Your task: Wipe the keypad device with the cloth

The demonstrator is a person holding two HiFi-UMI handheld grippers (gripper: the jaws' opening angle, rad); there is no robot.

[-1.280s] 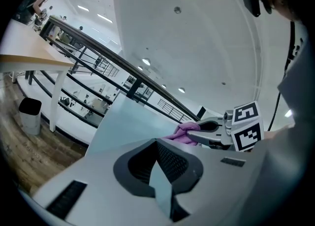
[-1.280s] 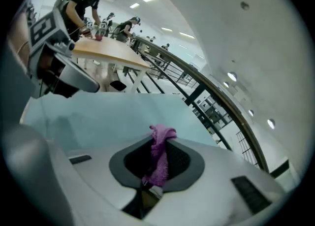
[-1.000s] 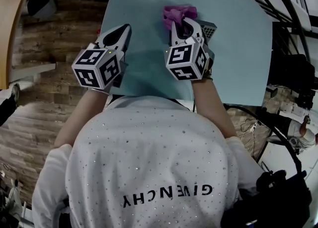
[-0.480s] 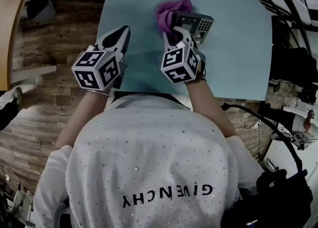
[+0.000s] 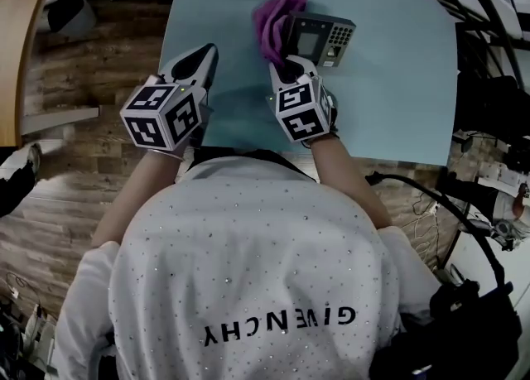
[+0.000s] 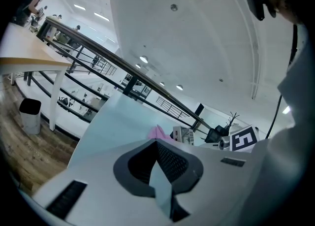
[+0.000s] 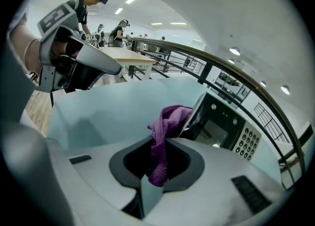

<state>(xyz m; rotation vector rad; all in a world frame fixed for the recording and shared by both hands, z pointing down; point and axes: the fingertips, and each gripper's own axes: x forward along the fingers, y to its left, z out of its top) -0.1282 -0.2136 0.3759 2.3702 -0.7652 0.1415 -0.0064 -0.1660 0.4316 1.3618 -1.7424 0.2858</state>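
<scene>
Head view: a person stands at a pale blue table (image 5: 389, 80). The keypad device (image 5: 321, 37) sits toward its far side, and the purple cloth (image 5: 275, 18) is bunched against the device's left edge.
Right gripper (image 5: 286, 62): its jaws are pressed together on a fold of the cloth. In the right gripper view the fabric runs out of the jaws and up against the device's left side. The screen and number keys are uncovered.
Left gripper (image 5: 201, 57): its jaws are closed with nothing between them. It hangs over the left part of the table, well apart from the device (so it is not steadying it).
Step in hand: most likely a wiping pass. The cloth is at the device's left side, so the sweep across the screen and keys seems yet to come.
Doing it well: drag the loose bunch of cloth flat across the face, left to right, so that fabric and not the jaw tips meets the screen. Press lightly and evenly. Over the keys, short strokes along the rows should reach between them.
Watch for: nothing holds the device, so a firm sideways push could slide it toward the table's right side. Bringing the left gripper against its far edge would brace it. Only a fold of cloth is held, so a snag on the keys might pull it free.
</scene>
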